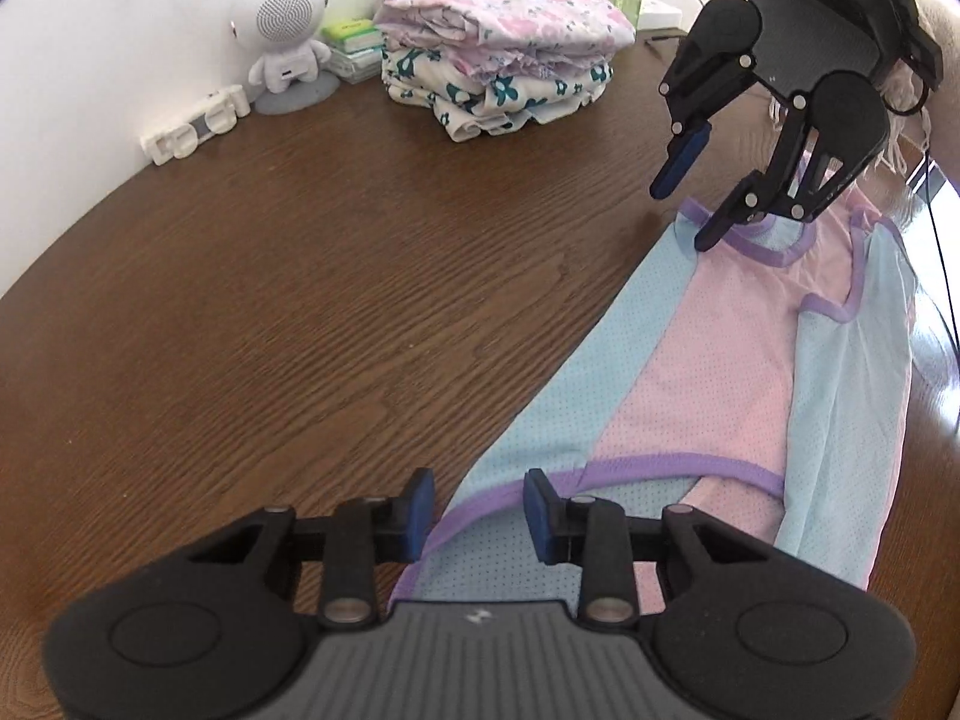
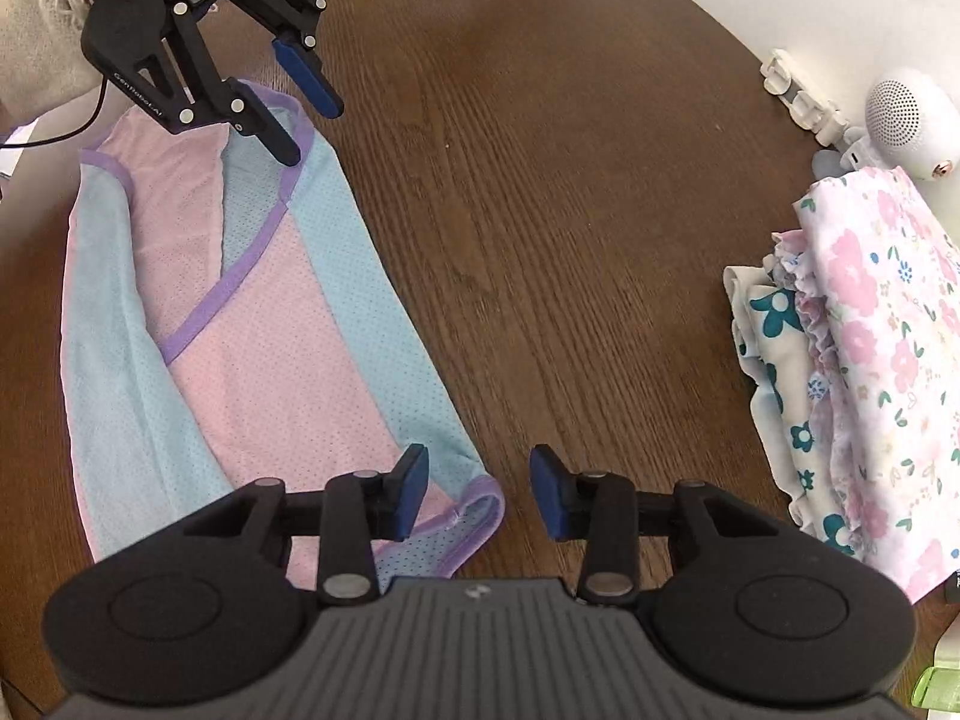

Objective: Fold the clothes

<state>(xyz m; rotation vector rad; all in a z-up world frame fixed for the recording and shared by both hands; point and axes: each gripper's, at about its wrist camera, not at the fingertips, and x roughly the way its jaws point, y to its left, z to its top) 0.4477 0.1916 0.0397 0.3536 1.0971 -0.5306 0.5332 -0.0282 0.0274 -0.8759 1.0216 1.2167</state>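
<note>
Lying flat on the brown table [image 1: 300, 300], the pink-and-blue top [image 1: 708, 372] has both tools over opposite ends: left tool [image 1: 478, 513] and right tool [image 2: 478, 492], each wide open, gripping nothing.

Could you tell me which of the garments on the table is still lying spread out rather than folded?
The pink-and-blue mesh top between the grippers; the two floral garments sit folded in a stack near the wall.

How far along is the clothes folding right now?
Done: two floral garments sit folded in a stack by the wall. In hand: the pink and blue mesh top lies on the table with its sides folded in; the left gripper and right gripper are open at opposite ends. Left: folding it end to end and stacking it.
</note>
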